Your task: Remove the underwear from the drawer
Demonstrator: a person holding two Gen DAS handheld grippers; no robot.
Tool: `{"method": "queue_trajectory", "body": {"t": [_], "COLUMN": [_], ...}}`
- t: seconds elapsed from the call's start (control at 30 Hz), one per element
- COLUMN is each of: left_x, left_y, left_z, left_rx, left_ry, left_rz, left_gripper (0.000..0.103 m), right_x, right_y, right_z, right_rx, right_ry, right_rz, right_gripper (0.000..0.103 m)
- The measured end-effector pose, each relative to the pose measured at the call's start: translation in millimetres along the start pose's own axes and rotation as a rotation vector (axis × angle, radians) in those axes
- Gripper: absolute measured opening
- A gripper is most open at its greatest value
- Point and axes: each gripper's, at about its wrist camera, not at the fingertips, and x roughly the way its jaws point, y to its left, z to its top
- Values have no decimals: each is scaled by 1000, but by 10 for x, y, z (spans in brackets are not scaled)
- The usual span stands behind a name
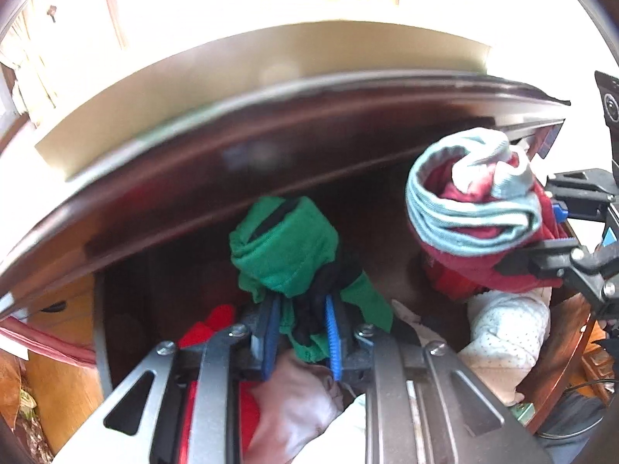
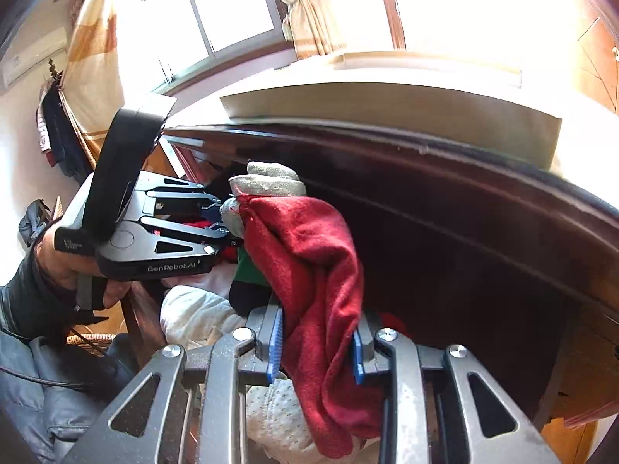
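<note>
So the left tool (image 1: 301, 332) is clamped on a bunched green fabric underwear with black trim (image 1: 284, 247), held up over the dark wooden drawer (image 1: 162, 208). The right tool (image 2: 317, 342) is pinched shut on a dark red underwear with a grey-blue waistband (image 2: 313, 270), also lifted above the clothes pile near the drawer's right end.
</note>
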Motion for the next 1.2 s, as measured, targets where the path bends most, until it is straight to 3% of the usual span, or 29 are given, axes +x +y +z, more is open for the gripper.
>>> {"method": "queue_trajectory", "body": {"t": [0.2, 0.7, 1.2], "left_x": [-195, -722, -1024], "left_y": [40, 29, -172], "left_z": [-99, -555, -883], "left_rx": [-7, -7, 5], "left_ry": [-72, -242, -355], "left_rz": [-3, 9, 42], "left_gripper": [19, 19, 19], "right_x": [-47, -208, -305], "right_y": [-41, -12, 70], "right_z": [-39, -102, -137], "right_rx": [31, -4, -49], "right_ry": [-46, -147, -226], "right_rz": [33, 13, 7], "right_gripper": [30, 30, 30]}}
